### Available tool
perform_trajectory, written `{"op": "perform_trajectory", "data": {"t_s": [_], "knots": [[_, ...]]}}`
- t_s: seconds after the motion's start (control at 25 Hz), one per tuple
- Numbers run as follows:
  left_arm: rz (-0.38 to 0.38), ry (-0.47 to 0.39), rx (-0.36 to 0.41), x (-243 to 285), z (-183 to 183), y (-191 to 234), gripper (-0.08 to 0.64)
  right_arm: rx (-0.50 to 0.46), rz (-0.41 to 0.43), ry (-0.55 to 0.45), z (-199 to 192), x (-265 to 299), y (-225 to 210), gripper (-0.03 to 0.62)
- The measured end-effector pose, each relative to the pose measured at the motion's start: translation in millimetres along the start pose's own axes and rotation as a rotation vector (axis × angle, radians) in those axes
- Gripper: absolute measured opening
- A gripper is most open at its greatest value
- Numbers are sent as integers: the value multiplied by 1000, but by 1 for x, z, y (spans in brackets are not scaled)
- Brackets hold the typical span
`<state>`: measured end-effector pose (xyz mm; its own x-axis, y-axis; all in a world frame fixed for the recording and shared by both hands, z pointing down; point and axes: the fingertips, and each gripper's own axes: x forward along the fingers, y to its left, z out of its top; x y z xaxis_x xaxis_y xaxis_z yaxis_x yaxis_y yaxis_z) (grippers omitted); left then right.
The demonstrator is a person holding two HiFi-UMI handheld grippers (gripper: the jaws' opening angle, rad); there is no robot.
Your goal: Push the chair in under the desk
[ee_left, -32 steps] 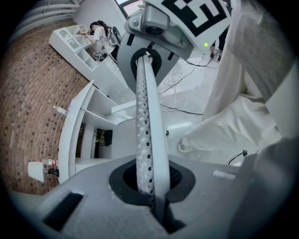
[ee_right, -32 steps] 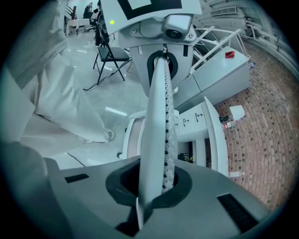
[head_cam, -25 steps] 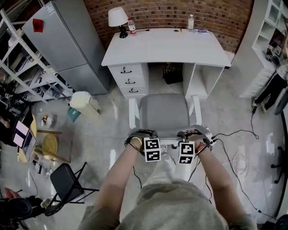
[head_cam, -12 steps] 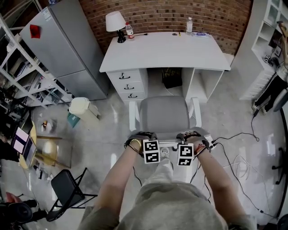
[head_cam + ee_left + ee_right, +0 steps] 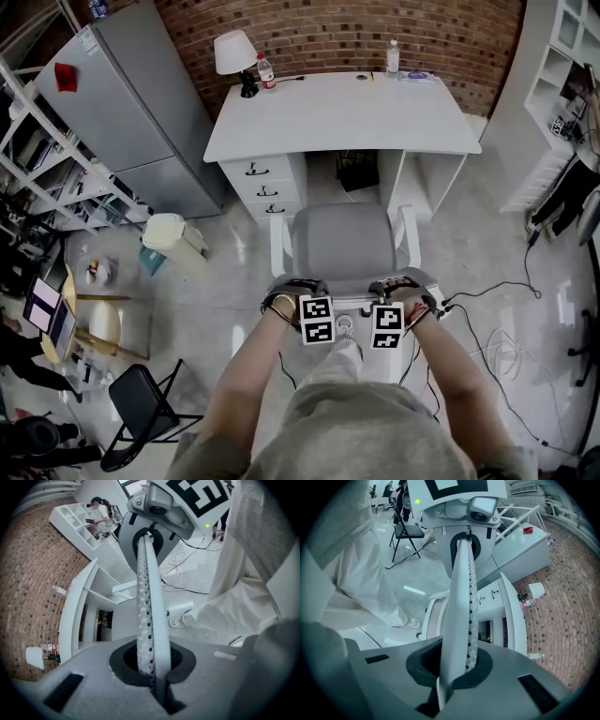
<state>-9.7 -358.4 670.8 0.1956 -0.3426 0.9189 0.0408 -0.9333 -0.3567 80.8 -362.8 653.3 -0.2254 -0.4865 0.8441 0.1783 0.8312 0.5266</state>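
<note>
A white chair with a grey seat (image 5: 341, 242) stands in front of the white desk (image 5: 342, 117), its front legs at the knee opening. My left gripper (image 5: 296, 285) and right gripper (image 5: 397, 283) sit side by side on top of the chair's backrest. In the left gripper view the thin perforated backrest (image 5: 146, 602) runs edge-on between the jaws of the left gripper (image 5: 151, 670), which are shut on it. The right gripper (image 5: 457, 667) is likewise shut on the backrest (image 5: 463, 597).
The desk has drawers (image 5: 265, 183) at its left and a black box (image 5: 354, 171) under it. On top stand a lamp (image 5: 231, 52) and two bottles. A grey fridge (image 5: 122, 103), a bin (image 5: 173, 234), a folding chair (image 5: 141, 403), floor cables (image 5: 497, 328) and white shelves (image 5: 562, 66) surround the spot.
The chair and both grippers have moved a little forward; the gap between the seat and the desk's front edge has shrunk. Both grips stay the same.
</note>
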Motion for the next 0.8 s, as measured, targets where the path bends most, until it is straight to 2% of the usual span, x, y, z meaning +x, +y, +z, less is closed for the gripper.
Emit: {"op": "perform_trajectory", "data": {"t_s": [0.8], "knots": [[1,-8,9,22,1,59,13,16,11,4,-24,28,-49,9]]}}
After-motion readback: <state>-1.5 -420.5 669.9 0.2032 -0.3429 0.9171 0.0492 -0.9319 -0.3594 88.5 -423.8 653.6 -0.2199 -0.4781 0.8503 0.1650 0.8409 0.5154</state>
